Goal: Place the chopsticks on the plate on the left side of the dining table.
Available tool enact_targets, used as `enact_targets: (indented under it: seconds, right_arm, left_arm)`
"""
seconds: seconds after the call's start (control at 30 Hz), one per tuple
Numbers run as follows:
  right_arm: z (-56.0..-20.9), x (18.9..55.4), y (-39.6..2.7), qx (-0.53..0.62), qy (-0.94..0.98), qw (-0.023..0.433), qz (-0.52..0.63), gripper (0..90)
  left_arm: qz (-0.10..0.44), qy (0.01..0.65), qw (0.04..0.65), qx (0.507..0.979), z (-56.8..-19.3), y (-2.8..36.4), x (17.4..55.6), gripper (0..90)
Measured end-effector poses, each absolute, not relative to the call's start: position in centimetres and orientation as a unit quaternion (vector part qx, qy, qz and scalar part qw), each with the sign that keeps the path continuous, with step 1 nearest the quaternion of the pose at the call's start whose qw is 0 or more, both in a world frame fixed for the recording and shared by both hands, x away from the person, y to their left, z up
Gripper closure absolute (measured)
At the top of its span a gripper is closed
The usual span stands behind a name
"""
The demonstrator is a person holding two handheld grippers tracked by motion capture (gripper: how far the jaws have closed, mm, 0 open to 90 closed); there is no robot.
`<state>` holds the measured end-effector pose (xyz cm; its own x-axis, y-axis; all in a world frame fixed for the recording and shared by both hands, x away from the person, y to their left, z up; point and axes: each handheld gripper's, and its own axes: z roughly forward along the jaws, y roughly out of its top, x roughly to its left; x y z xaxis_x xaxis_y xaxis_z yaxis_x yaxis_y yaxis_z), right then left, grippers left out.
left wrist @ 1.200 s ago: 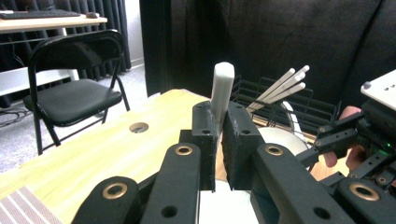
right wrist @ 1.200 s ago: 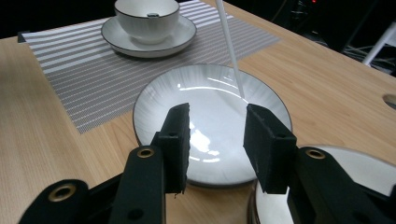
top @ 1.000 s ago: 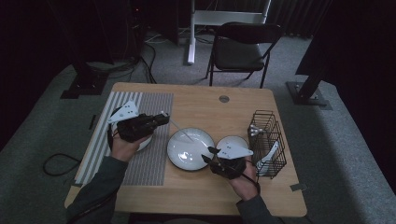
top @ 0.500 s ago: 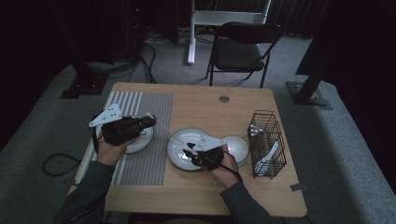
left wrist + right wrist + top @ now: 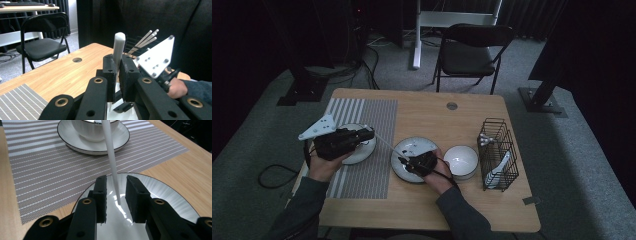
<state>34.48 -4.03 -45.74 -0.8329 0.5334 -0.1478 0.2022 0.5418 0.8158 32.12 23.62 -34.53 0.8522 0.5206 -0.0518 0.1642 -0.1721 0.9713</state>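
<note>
My left gripper (image 5: 368, 134) hovers over the bowl on its saucer (image 5: 360, 151) and is shut on the thick end of a white chopstick (image 5: 387, 144). The left gripper view shows that end (image 5: 119, 46) standing up between the pressed pads of the left gripper (image 5: 118, 62). The chopstick slants down and right to the white plate (image 5: 424, 143). There my right gripper (image 5: 405, 161) faces left. Its jaws have just been closing, and the thin tip (image 5: 111, 157) stands between them with a gap on both sides. In its own view the right gripper (image 5: 115, 182) hangs above the plate (image 5: 165, 195).
A striped placemat (image 5: 367, 172) lies under the saucer at the table's left. A white bowl (image 5: 460, 161) sits right of the plate, and a black wire basket (image 5: 498, 152) with a spoon and more chopsticks (image 5: 146, 40) stands beyond it. A black chair (image 5: 472, 50) stands behind the table.
My right hand has slid left from beside the white bowl to over the plate, up to the chopstick's tip. My left hand has drifted a little left with the chopstick.
</note>
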Motion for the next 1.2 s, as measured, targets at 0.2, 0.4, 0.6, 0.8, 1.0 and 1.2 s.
enact_targets:
  seconds: [0.2,0.4,0.6,0.8,1.0,1.2]
  right_arm:
    - [-46.4,35.1,-3.4,0.215,0.856,0.192,0.428,72.0]
    - [-46.8,35.3,-3.1,0.213,0.856,0.196,0.429,81.5]
    - [-46.8,34.9,-3.0,0.189,0.861,0.2,0.427,84.3]
    - [-46.4,33.9,-3.0,0.161,0.862,0.195,0.439,86.6]
    - [-45.8,33.8,-3.2,0.158,0.859,0.198,0.445,86.8]
    - [-45.5,33.8,-3.2,0.157,0.857,0.204,0.446,86.9]
  left_arm:
    - [0.141,0.229,0.612,0.744,-34.5,23.9,32.1,84.9]
    - [0.137,0.236,0.615,0.74,-34.7,24.1,32.2,84.9]
    - [0.143,0.241,0.62,0.733,-35.0,24.4,32.2,83.8]
    - [0.164,0.251,0.606,0.736,-35.3,24.4,32.0,79.3]
    - [0.168,0.257,0.602,0.737,-35.9,24.4,31.9,79.4]
    - [0.173,0.262,0.608,0.729,-36.1,24.8,31.6,79.6]
